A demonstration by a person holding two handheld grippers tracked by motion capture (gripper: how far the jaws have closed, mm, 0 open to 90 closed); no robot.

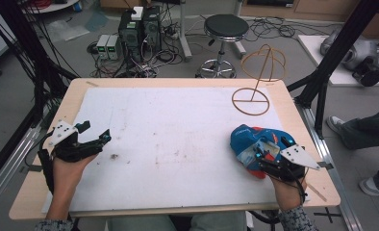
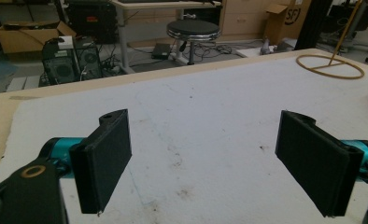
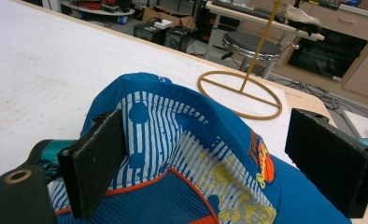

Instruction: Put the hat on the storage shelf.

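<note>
On the right side of the table (image 1: pixel 178 84), near its front edge, we hold our right hand-held gripper (image 1: pixel 264 156) over a blue cap (image 1: pixel 250 137). Its jaws stand wide apart on either side of the cap's crumpled crown, and we cannot tell whether either pad touches the fabric. The cap lies on the white sheet (image 1: pixel 168 134), with a yellow wire stand (image 1: pixel 257 77) well behind it. At the left edge, our left hand-held gripper (image 1: pixel 98 139) hangs over bare sheet, jaws spread wide and holding nothing.
</note>
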